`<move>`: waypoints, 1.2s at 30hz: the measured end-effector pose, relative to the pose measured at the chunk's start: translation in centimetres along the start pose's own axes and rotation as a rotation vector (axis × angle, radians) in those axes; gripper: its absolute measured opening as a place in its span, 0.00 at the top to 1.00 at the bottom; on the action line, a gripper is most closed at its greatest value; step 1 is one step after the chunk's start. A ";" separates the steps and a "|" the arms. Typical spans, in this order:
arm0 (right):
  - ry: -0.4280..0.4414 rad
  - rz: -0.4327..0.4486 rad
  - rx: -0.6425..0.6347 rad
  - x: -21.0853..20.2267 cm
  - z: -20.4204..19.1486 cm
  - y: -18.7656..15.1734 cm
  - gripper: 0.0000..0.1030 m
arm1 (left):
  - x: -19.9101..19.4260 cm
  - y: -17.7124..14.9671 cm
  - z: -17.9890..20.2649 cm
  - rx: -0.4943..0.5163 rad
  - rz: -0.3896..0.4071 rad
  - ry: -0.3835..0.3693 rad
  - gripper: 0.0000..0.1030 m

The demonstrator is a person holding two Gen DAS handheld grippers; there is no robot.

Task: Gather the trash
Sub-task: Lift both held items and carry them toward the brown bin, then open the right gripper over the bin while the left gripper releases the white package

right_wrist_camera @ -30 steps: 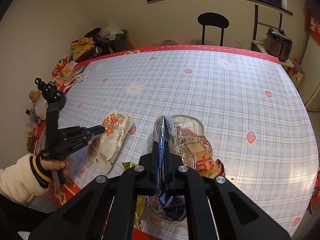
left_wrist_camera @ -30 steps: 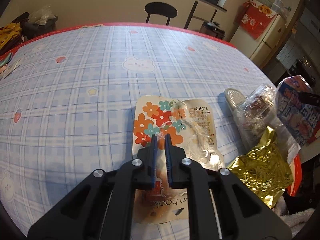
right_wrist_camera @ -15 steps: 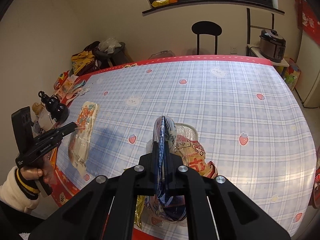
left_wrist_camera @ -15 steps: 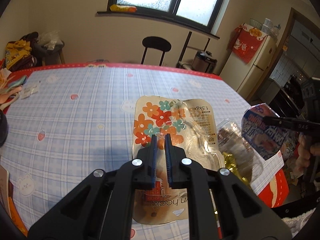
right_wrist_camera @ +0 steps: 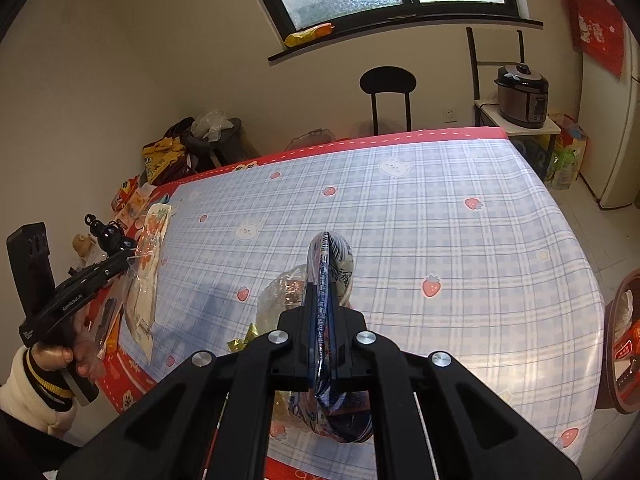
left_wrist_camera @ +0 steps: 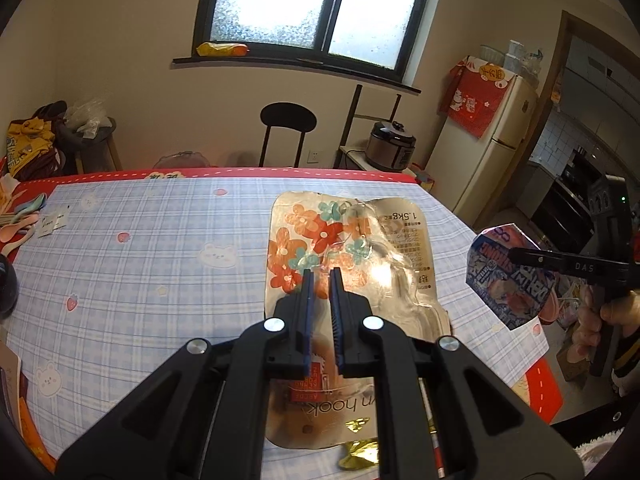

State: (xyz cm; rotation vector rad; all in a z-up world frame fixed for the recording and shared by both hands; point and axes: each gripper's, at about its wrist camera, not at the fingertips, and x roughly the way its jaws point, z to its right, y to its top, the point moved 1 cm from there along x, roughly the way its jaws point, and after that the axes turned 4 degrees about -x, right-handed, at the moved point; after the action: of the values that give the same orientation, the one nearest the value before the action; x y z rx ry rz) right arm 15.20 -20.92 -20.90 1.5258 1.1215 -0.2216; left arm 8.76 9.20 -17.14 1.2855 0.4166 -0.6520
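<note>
Pinching a floral hook package, the left tongs grip only its lower part, so the package may slip. The right tongs squeeze a blue snack wrapper by one thin edge, which could tear.

I face a beige wall with a dark-framed frosted window glowing white with daylight. A yellow packet lies on its black sill. Below stands a black round-backed chair at the far edge of my table, covered in blue plaid cloth with bears and strawberries, red at the border. To the right, a pressure cooker sits on a low shelf beside a cream fridge draped in red cloth. At left, a stool is heaped with bags.
</note>
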 end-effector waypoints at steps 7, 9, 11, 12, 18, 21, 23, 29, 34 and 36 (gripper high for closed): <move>-0.029 0.048 0.059 -4.6 7.1 -1.1 0.94 | 1.1 0.6 7.2 0.035 0.011 -0.026 0.89; -0.051 0.062 0.074 -6.2 9.4 -1.5 0.94 | 1.7 0.7 9.8 0.057 0.010 -0.040 0.89; -0.077 0.073 0.098 -7.6 12.0 -2.0 0.94 | 2.4 0.8 12.0 0.071 0.012 -0.052 0.89; -0.089 0.078 0.111 -8.3 13.2 -2.3 0.94 | 2.7 0.8 13.1 0.074 0.011 -0.061 0.89; -0.211 0.104 0.192 -12.9 21.9 -4.5 0.94 | 5.9 0.4 20.6 0.117 -0.014 -0.120 0.89; -0.291 0.111 0.235 -15.4 26.9 -5.7 0.94 | 7.7 0.1 24.1 0.132 -0.026 -0.150 0.89; -0.337 0.113 0.253 -16.6 29.6 -6.3 0.94 | 8.7 -0.2 26.4 0.138 -0.031 -0.169 0.89; -0.427 0.093 0.293 -18.6 36.3 -7.1 0.94 | 11.3 -1.0 32.1 0.153 -0.052 -0.209 0.89; -0.444 0.093 0.314 -19.2 38.9 -7.1 0.70 | 12.7 -1.7 35.0 0.178 -0.074 -0.221 0.89; -0.447 0.119 0.327 -19.9 39.3 -7.2 0.54 | 13.2 -1.7 36.2 0.192 -0.083 -0.226 0.89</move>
State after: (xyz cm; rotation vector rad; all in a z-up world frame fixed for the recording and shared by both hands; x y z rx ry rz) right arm 16.48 -65.39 -24.46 1.7126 0.6573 -0.6557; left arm 15.03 -28.82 -17.74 1.3630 0.2260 -0.9150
